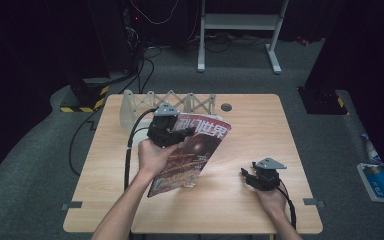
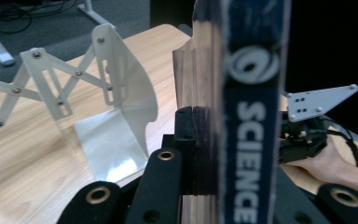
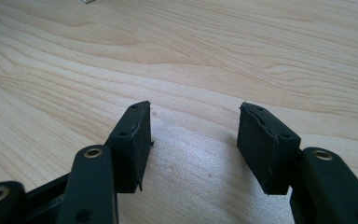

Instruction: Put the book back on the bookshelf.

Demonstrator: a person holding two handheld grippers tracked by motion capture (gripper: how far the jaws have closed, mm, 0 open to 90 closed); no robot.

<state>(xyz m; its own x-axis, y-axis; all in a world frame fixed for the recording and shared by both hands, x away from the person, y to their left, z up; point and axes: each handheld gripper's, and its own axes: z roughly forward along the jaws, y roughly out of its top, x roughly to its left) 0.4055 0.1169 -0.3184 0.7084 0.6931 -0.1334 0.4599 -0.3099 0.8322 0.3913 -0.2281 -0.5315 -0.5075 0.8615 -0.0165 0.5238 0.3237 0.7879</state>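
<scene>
The left claw is clamped on a magazine, its jaws pressed together on the upper left part of the cover, near the far edge. In the high view the magazine is held tilted off the tabletop, its far end with the white characters on red raised toward the middle of the board and its near lower corner down by the person's left forearm; whether that corner touches the wood cannot be told. In the left gripper view the magazine stands edge-on between the jaws, its dark blue spine with the white word SCIENCE running upright through the middle of the picture, the brown page edges just left of it. To the left of the magazine in that view stands a white folding rack with scissor-jointed bars and a curved end plate, resting on the wood; from above the rack lines the far edge of the tabletop, just beyond the left claw. The right claw sits low over the near right part of the tabletop, well apart from the magazine, with the person's right hand behind it. In the right gripper view its jaws stand wide apart over bare wood grain, with nothing between them.
</scene>
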